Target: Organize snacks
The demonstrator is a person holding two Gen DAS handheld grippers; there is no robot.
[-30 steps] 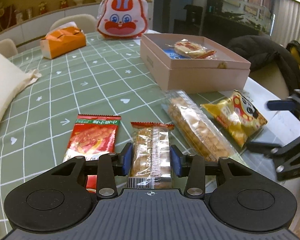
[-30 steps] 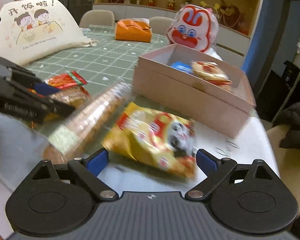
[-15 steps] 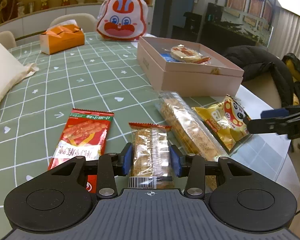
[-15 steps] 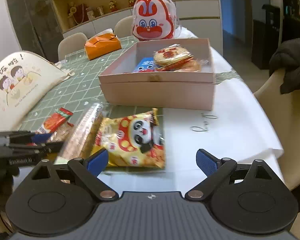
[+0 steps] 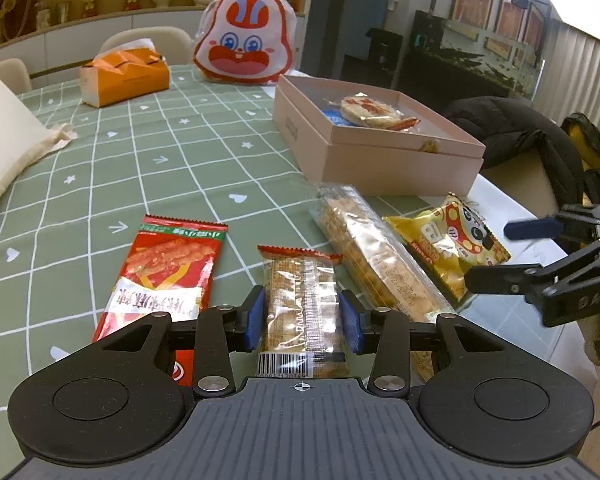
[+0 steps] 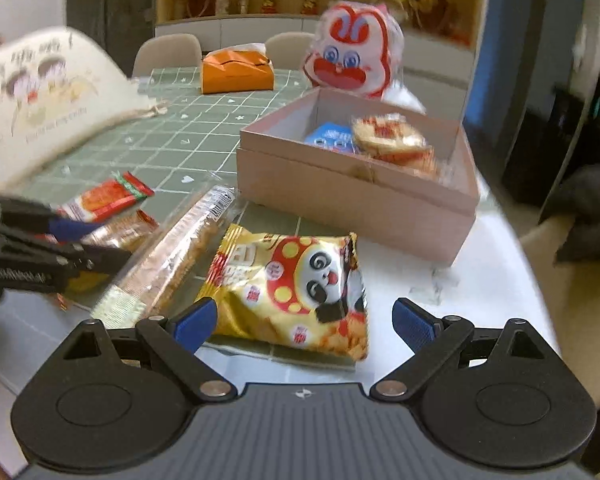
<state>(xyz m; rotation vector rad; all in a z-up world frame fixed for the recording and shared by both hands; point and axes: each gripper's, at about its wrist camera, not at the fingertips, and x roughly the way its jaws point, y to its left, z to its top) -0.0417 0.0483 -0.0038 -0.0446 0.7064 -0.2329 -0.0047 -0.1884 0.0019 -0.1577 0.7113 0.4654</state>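
Note:
My left gripper [image 5: 302, 318] is shut on a clear cracker packet [image 5: 302, 304] with a red top edge. A red snack packet [image 5: 162, 280] lies to its left, a long clear biscuit packet [image 5: 376, 256] to its right. My right gripper [image 6: 304, 322] is open, its pads either side of the near end of a yellow panda snack bag [image 6: 296, 284], which lies on the table. The pink box [image 6: 356, 196] behind holds a blue packet [image 6: 330, 138] and a round cracker packet [image 6: 388, 136]. The right gripper also shows in the left wrist view [image 5: 512, 254].
A rabbit-face bag [image 5: 244, 44] and an orange tissue box [image 5: 124, 76] stand at the far side of the green checked tablecloth [image 5: 140, 168]. A cream tote bag [image 6: 48, 100] lies at the left. The table edge and a chair with a dark coat [image 5: 516, 136] are at the right.
My right gripper has swung left and moved in closer over the panda bag. My left gripper has kept its hold on the cracker packet with little movement.

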